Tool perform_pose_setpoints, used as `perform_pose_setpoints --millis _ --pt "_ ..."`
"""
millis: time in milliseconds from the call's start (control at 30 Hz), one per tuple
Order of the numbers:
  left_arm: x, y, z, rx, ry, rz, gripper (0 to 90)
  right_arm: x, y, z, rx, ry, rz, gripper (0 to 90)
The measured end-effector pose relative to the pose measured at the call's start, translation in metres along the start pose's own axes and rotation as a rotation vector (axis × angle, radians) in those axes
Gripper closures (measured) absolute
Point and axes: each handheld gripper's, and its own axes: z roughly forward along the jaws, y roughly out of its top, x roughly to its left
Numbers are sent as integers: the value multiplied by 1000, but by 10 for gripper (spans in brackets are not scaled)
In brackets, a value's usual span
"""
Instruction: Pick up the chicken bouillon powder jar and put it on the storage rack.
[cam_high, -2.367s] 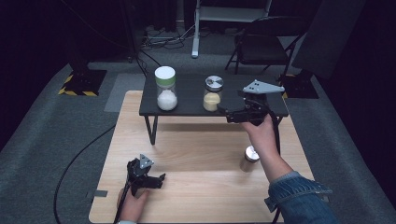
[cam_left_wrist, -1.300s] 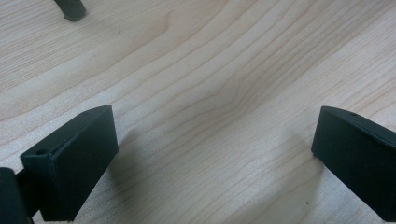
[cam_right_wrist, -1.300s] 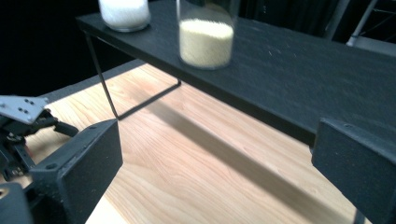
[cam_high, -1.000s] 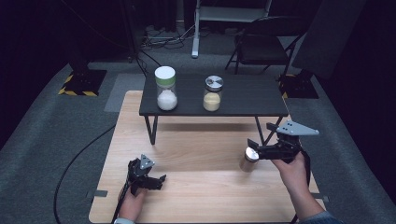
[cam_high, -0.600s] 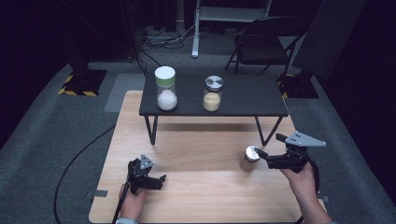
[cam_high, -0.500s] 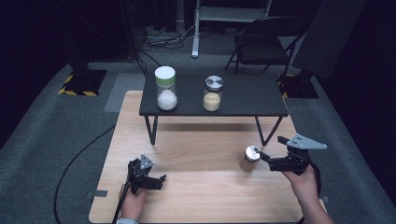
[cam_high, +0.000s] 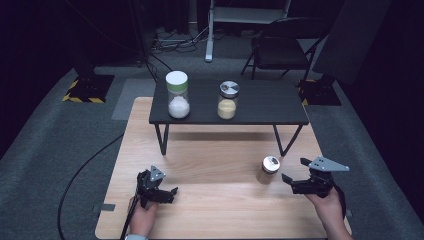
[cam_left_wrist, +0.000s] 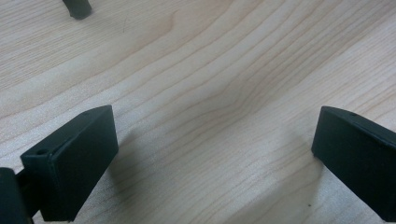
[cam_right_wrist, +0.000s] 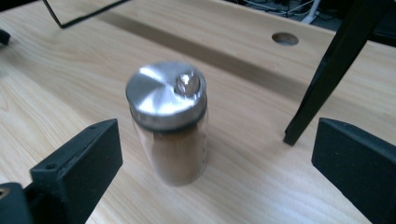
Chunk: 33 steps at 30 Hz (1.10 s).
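A: Standing upright on the wooden tabletop (cam_high: 210, 165) is a small jar w/ a silver lid (cam_high: 268, 170), just in front of the black side table (cam_high: 260, 107), near its right front leg.

B: And the hand-held grippers?

A: Right hand-held gripper (cam_high: 295, 182) sits just right of that jar, jaws spread wide, not touching it. Left hand-held gripper (cam_high: 162, 192) rests well left of the jar, jaws also wide apart, w/ bare wood between them.
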Motion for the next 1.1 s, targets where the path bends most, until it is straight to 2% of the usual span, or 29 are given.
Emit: perform_pose_setpoints --millis 200,500,800,1100 --pt "0 0 0 0 0 0 3 -2 -16 3 22 -11 -9 16" --pt "-1 1 0 3 3 0 3 -7 -39 9 42 -23 6 16" --pt "-1 1 0 3 7 -4 3 -11 -52 23 104 -18 19 16" --pt "-1 1 0 3 7 -4 3 -11 -57 33 161 -22 12 16"
